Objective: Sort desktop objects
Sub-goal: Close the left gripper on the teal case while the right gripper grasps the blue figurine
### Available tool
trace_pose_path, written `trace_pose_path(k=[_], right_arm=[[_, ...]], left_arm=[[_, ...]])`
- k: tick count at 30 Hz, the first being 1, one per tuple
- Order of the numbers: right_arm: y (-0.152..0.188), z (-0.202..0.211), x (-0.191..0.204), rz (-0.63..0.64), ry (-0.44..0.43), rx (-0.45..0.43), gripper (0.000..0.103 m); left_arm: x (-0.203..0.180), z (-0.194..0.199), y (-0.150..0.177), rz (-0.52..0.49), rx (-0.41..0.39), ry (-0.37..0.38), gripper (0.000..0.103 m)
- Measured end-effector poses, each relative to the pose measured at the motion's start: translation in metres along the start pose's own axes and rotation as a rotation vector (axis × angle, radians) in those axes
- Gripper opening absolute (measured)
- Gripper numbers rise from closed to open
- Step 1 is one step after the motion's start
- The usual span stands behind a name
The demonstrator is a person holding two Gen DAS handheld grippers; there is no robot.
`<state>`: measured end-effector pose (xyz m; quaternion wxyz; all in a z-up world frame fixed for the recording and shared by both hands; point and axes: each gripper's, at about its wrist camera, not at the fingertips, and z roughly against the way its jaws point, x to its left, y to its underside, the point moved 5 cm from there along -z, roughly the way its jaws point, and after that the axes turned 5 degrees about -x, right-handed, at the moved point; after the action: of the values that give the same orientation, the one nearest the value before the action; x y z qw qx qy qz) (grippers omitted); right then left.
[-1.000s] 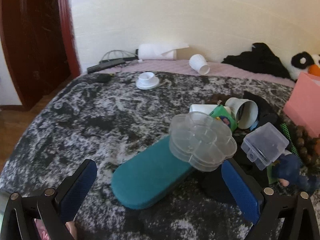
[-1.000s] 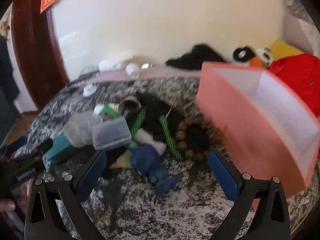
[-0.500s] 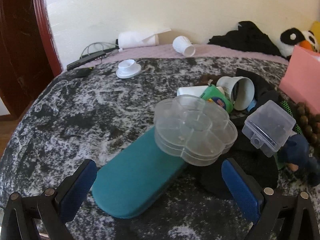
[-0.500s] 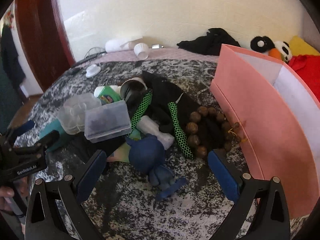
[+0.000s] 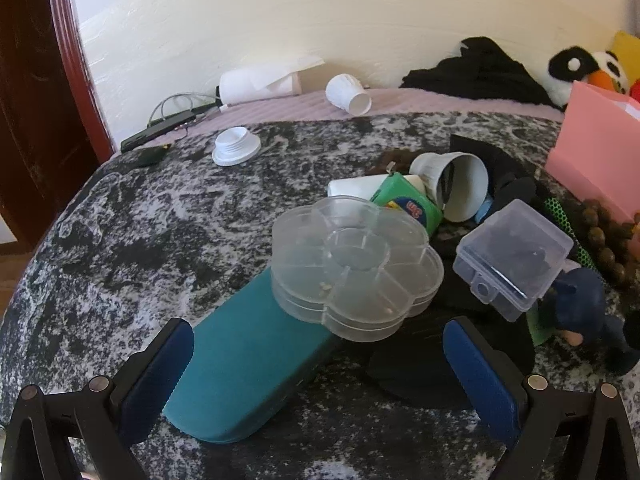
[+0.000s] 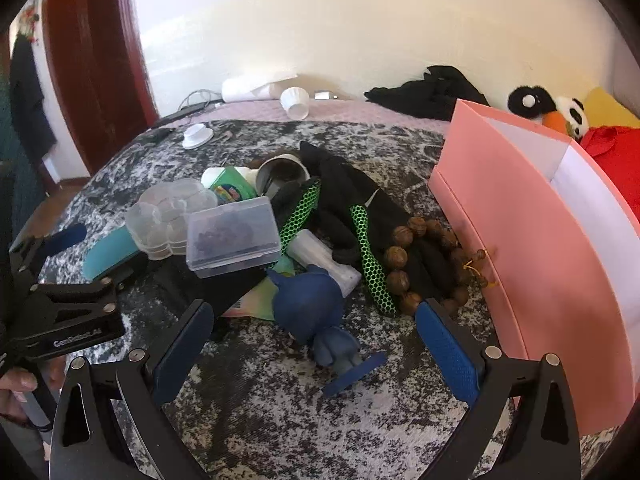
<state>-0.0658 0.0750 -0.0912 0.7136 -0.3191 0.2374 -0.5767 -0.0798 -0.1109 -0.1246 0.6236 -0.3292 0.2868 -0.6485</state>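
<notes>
A pile of objects lies on a grey mottled cloth. A clear flower-shaped box [image 5: 356, 264] rests on a teal case [image 5: 248, 368], both between my open left gripper's [image 5: 320, 372] fingers. A clear rectangular box [image 5: 514, 258] sits to its right, also in the right wrist view [image 6: 232, 236]. My right gripper [image 6: 316, 348] is open around a blue doll [image 6: 316, 312]. Black-green gloves [image 6: 344, 208], a wooden bead bracelet [image 6: 424, 264], a green packet [image 6: 232, 188] and a paper cup [image 6: 280, 172] lie behind it.
A pink open box [image 6: 532, 240] stands at the right. A white lid [image 5: 236, 150], a fallen paper cup [image 5: 348, 94], a paper roll [image 5: 260, 84] and cables lie at the far edge. Black clothing and a panda plush [image 6: 548, 110] are at the back right.
Both grippers have moved forward toward the pile. The left gripper now straddles the teal case and flower box; the right gripper now straddles the blue doll. Both stay open.
</notes>
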Motion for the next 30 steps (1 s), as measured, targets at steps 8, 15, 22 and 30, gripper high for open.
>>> trace_pose_path(k=[8, 15, 22, 30], right_arm=[[0.002, 0.006, 0.003, 0.012, 0.002, -0.008, 0.103], [0.001, 0.007, 0.002, 0.017, 0.007, -0.013, 0.103], [-0.001, -0.006, 0.014, 0.065, -0.015, 0.009, 0.103], [0.005, -0.027, 0.018, 0.111, -0.018, 0.061, 0.103]], left_arm=[[-0.001, 0.008, -0.002, -0.006, -0.016, -0.006, 0.103], [0.004, 0.010, 0.000, -0.002, -0.007, -0.008, 0.103], [0.026, 0.004, 0.008, 0.048, 0.038, 0.005, 0.103], [0.019, -0.020, 0.018, -0.021, 0.082, -0.013, 0.103]])
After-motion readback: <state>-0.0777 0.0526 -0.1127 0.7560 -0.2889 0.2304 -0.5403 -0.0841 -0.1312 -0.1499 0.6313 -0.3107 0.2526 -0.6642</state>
